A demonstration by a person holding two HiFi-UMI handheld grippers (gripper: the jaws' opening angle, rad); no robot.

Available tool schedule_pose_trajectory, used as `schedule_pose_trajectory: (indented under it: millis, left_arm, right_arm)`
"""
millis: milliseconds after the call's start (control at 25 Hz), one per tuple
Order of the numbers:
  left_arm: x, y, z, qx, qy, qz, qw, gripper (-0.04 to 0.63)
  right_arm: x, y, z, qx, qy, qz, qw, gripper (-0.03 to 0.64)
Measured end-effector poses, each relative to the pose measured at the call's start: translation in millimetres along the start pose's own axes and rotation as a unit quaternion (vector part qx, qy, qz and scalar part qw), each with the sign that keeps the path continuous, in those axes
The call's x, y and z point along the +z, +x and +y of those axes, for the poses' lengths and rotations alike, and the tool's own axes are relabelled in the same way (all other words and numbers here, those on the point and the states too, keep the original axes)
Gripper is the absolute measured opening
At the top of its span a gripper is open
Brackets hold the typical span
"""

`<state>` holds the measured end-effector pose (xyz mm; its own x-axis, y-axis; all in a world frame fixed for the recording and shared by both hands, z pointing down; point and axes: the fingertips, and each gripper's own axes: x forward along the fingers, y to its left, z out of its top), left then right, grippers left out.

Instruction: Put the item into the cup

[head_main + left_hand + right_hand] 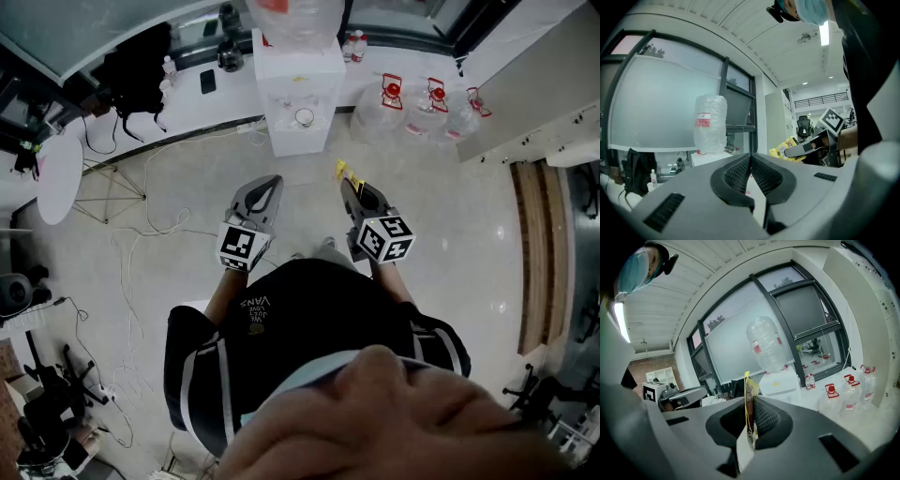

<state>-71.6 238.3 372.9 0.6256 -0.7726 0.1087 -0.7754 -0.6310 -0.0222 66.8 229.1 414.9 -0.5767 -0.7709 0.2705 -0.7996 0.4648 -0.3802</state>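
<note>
Packet gripped, cup not yet reached

The right claw (749, 414) is clamped on the thin yellow packet (748, 392), and the left claw (751, 160) is closed on nothing. The cup (305, 117) sits far ahead in the water dispenser (300, 80), so carrying and dropping remain.

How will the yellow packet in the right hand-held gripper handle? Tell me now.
Probably light and floppy: the yellow packet is a thin, flat sachet, seen edge-on between the pads of the right hand-held gripper, with its top corner bent. Being flat, it should not roll, though it may slip if the grip loosens.
</note>
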Motion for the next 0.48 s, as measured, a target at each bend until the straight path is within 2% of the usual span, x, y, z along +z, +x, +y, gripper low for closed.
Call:
schedule_pose_trajectory:
  millis: [320,480]
  left_arm:
    - [-7.2,18.7,3.0,-0.002,-0.006,0.002,1.0,0.018]
    - [-14.4,34.1,13.5,0.01,-0.013,0.008,0.9998,0.018]
  right_arm:
    - [10.7,13.2,-11.4,0.013,0.004,-0.014,1.0,0.049]
    - [15.2,25.7,-25.2,0.019,0.008,-0.01,1.0,0.049]
